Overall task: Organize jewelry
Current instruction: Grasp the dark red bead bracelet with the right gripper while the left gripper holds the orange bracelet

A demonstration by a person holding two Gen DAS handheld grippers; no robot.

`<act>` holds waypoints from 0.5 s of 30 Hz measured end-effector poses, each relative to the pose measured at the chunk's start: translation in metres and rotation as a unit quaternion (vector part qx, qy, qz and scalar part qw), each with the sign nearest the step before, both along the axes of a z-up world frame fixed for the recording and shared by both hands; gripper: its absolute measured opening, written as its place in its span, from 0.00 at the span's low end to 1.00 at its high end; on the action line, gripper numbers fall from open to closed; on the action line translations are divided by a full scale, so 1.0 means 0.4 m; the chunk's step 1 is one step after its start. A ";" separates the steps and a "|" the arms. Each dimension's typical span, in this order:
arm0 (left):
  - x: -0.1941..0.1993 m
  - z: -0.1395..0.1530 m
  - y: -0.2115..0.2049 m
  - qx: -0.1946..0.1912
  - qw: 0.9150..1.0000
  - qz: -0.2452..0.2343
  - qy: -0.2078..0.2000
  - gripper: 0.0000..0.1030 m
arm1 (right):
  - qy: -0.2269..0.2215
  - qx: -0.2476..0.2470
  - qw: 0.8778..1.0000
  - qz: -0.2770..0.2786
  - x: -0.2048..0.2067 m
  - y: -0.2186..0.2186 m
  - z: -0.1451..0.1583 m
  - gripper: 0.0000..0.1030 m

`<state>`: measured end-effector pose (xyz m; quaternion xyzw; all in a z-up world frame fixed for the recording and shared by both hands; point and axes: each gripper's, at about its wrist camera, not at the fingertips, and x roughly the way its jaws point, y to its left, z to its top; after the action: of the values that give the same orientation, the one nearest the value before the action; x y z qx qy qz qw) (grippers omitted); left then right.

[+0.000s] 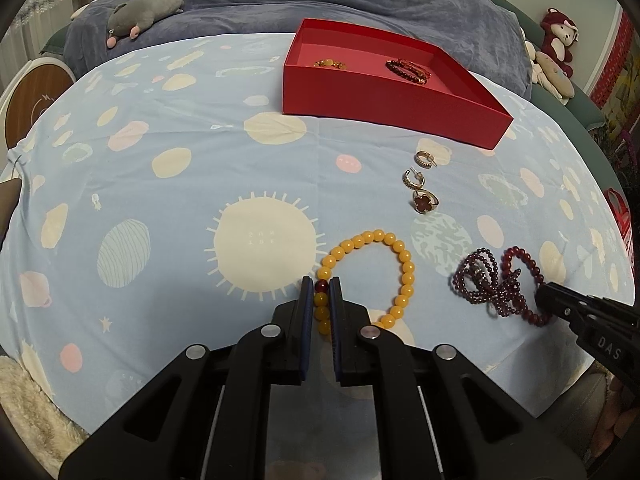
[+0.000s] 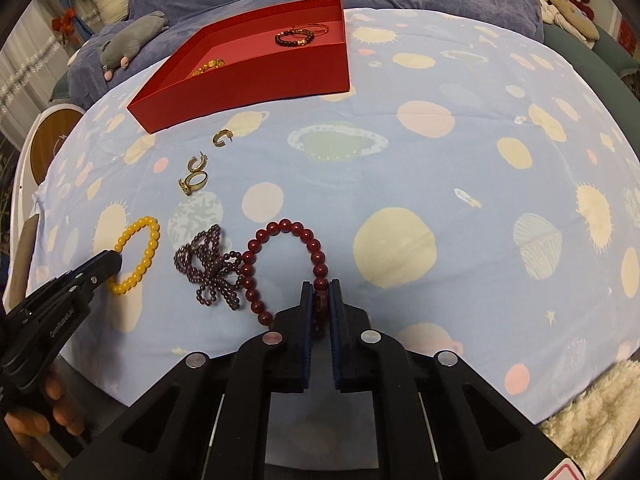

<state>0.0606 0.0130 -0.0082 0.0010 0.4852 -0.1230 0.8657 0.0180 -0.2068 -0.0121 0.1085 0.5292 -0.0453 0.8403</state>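
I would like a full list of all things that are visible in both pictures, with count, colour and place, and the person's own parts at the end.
red box: one, red, far side of the sheet, open
bracelets in box: two or more, dark red and amber-gold, on the box floor
hoop earrings: two, gold, on the sheet before the box
ring: one, gold with dark red clover, beside the nearer earring
yellow bracelet: one, yellow with one red bead, near edge
small-bead strand: one, purple, tangled between the two bracelets
red bracelet: one, dark red, near edge
sheet: one, light blue, planet print
plush toys: several, grey, white, maroon, behind
left gripper: black, shut on yellow bracelet
right gripper: black, shut on red bracelet
fingers: bottom left, holding the left gripper
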 end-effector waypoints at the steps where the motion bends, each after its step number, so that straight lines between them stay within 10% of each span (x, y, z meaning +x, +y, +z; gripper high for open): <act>1: -0.002 0.001 0.001 -0.001 1.000 0.002 0.001 0.08 | -0.001 0.000 1.000 0.001 -0.008 0.000 0.004 0.07; 15: -0.040 0.054 0.008 -0.027 1.000 0.003 -0.001 0.07 | -0.036 0.014 0.999 -0.006 -0.053 -0.014 0.095 0.07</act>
<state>0.0446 0.0162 0.0135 -0.0237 0.4812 -0.1336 0.8661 -0.0031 -0.2125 0.0259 0.1253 0.4986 -0.0386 0.8569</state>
